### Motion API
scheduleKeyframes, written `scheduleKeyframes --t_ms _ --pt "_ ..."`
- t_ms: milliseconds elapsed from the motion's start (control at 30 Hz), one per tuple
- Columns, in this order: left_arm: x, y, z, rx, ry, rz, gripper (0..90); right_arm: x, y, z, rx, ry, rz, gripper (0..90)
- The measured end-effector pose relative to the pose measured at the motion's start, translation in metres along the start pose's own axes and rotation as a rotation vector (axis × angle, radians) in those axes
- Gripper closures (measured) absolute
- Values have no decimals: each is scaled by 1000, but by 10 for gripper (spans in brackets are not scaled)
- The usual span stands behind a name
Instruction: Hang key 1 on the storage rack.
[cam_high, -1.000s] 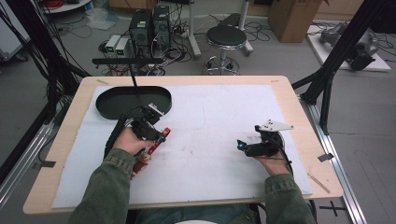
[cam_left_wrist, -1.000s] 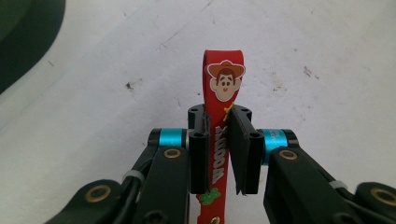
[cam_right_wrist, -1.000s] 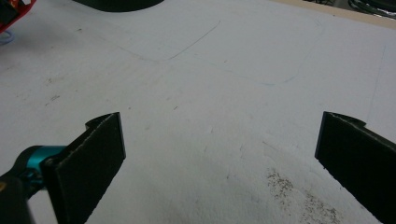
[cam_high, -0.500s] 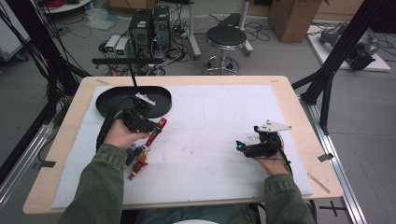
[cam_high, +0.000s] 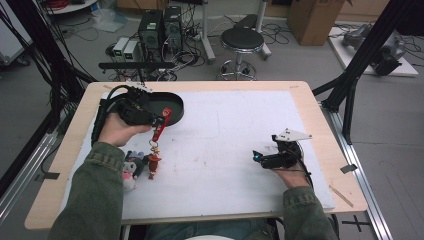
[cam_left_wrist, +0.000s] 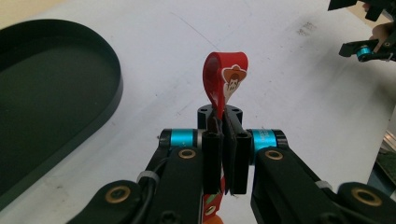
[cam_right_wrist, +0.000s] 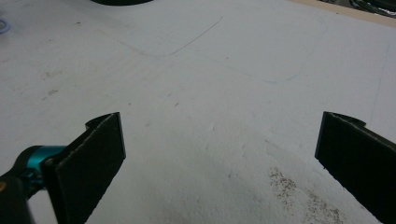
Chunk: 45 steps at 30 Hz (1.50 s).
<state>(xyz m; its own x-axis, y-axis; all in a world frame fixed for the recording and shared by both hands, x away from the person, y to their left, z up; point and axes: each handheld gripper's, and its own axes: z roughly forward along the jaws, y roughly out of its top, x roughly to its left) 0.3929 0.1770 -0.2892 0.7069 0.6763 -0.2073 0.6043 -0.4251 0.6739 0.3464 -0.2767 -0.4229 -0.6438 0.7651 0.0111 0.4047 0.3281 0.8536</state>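
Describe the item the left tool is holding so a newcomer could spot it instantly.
Find the black oval tray at the table's far left. At its near rim, the left tool pinches a red strap with small charms dangling below. It is the sole red thing on the white mat.

The table (cam_high: 320, 130) has a pale wood-look top with a matt finish, and a white sheet (cam_high: 235, 150) lies over it, matt and slightly rough like foam board or thick paper, scuffed and speckled with dark grit. The oval tray (cam_left_wrist: 51, 102) looks like dark plastic, smooth with a dull sheen. The red strap (cam_left_wrist: 223, 81) is smooth and glossy, like plastic or rubber, with a printed cartoon face. The left hand-held gripper (cam_left_wrist: 223, 158) has matt black pads, satin black links, shiny blue metal collars and brass-coloured rivets. The right hand-held gripper (cam_right_wrist: 219, 163) carries matt black pads with a fine grainy surface. The sleeve (cam_high: 95, 195) is coarse olive cloth.
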Motion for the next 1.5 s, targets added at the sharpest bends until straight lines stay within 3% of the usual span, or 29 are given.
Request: scheduleKeyframes --t_ms 367,467,633,800,867,967,1067,1300,1500 --pt "-3 27 -28 -50 -27 26 868 0 0 -1 -2 0 7 6" --pt "-2 34 -33 -43 -46 35 868 0 0 -1 -1 2 10 6" --pt "2 46 -42 -29 -22 49 868 0 0 0 -2 3 5 6" --pt "9 55 -54 -48 -3 55 868 0 0 -1 -3 0 8 6" --pt "9 58 -57 -64 -23 65 868 0 0 -2 -12 -2 7 6" --pt "11 63 -60 -64 -13 70 868 -1 1 -3 -16 -1 10 6" --pt "16 70 -61 -46 14 71 868 -1 1 -3 -17 -1 13 6" --pt "29 78 -62 -53 -1 64 868 0 0 -3 -10 0 3 6" --pt "49 86 -60 -52 8 46 868 0 0 -3 -11 -4 7 6"
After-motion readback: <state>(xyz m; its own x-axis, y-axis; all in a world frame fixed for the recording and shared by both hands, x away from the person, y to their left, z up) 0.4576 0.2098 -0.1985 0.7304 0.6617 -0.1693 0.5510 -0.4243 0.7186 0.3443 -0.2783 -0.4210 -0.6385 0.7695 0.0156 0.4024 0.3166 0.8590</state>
